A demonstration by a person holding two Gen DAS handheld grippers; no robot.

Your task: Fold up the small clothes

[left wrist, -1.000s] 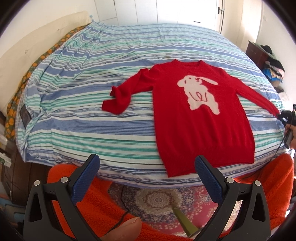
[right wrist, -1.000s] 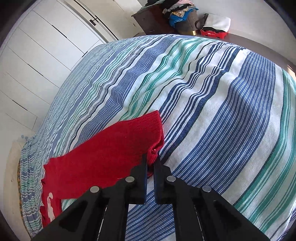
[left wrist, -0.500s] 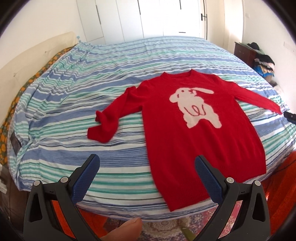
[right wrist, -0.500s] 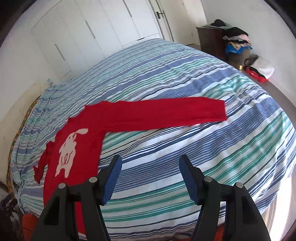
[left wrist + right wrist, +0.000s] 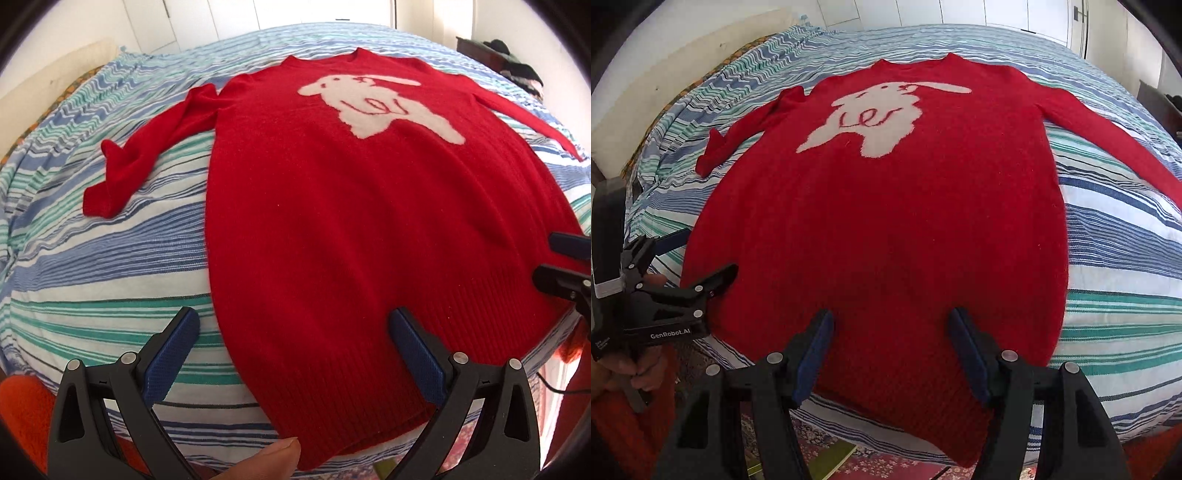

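A bed (image 5: 110,258) carries everything, covered by a spread striped in blue, green and white. A red sweater (image 5: 351,229) lies flat on it, front up, showing a white animal figure (image 5: 380,107) on the chest. Its hem reaches the bed's near edge. One sleeve (image 5: 147,158) lies crumpled to the left, the other sleeve (image 5: 1108,136) stretches straight to the right.

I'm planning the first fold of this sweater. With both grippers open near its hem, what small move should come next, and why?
Probably lower both grippers onto the bottom hem and close. The red sweater lies flat, face up on the striped bedspread, and the left gripper and right gripper hover open over the hem with nothing held. The crumpled sleeve may need straightening first.
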